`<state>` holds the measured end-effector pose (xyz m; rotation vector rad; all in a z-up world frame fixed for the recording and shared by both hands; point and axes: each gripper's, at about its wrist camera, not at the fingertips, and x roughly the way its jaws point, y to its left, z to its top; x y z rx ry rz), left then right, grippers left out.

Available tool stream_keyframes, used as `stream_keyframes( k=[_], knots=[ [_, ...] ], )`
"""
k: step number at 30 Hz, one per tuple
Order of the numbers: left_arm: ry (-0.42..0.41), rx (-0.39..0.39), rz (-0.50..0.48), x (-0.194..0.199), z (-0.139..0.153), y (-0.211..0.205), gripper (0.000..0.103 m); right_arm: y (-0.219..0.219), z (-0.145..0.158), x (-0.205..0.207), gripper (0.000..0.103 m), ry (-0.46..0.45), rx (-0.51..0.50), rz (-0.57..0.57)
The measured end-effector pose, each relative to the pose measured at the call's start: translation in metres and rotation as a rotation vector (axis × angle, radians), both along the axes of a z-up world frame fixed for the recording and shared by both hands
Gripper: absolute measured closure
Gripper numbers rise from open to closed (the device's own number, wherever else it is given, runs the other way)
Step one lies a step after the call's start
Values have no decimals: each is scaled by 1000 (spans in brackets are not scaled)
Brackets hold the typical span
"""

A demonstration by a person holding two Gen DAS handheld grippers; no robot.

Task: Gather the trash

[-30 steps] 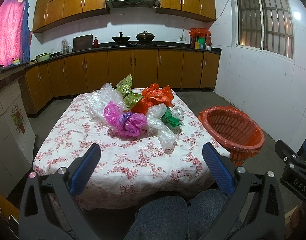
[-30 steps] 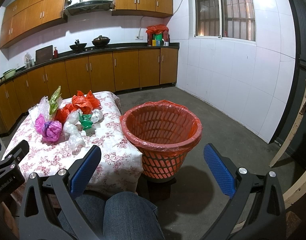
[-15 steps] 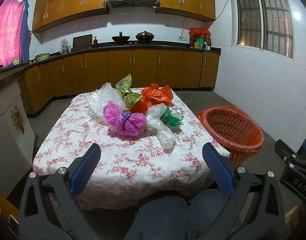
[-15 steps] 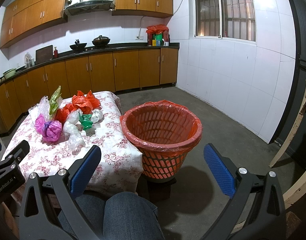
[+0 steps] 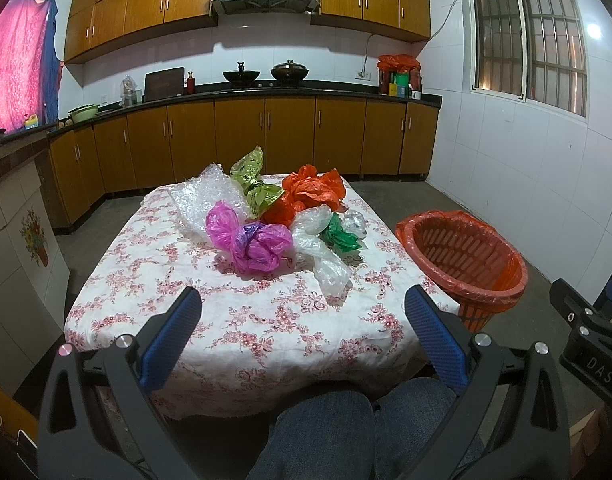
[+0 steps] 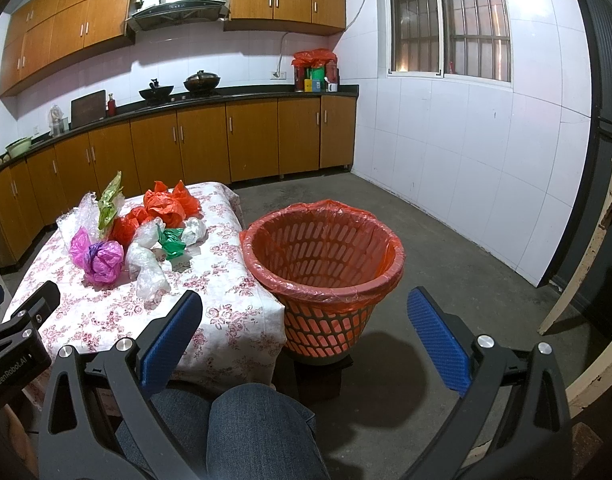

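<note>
Crumpled plastic bags (image 5: pixel 281 216) heaped mid-table on floral tablecloth (image 5: pixel 241 320), beside lined orange basket (image 6: pixel 326 264); left gripper (image 5: pixel 301 332) and right gripper (image 6: pixel 306 336) both spread wide, empty.

Blue-padded black hand-held gripper (image 5: pixel 303 330), jeans (image 5: pixel 346 432)

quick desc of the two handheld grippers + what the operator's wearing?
Both the left gripper and right gripper are black plastic frames with triangular cutouts, silver screw heads and ribbed blue finger pads. The left body reads "GenRobot.AI"; the right shows "DAS". No cables visible. The operator wears blue jeans.
</note>
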<state>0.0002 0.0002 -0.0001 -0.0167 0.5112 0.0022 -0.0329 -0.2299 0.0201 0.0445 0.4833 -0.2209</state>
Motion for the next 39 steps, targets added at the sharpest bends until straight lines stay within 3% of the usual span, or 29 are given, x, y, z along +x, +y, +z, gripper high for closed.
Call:
stream_keyframes(
  k=[30, 39],
  knots=[
    [20, -7, 31, 7, -7, 5, 4, 0, -1, 5, 2, 6, -2, 8],
    [52, -39, 129, 36, -17, 46, 4, 16, -9, 60, 2, 19, -22, 71]
  ],
)
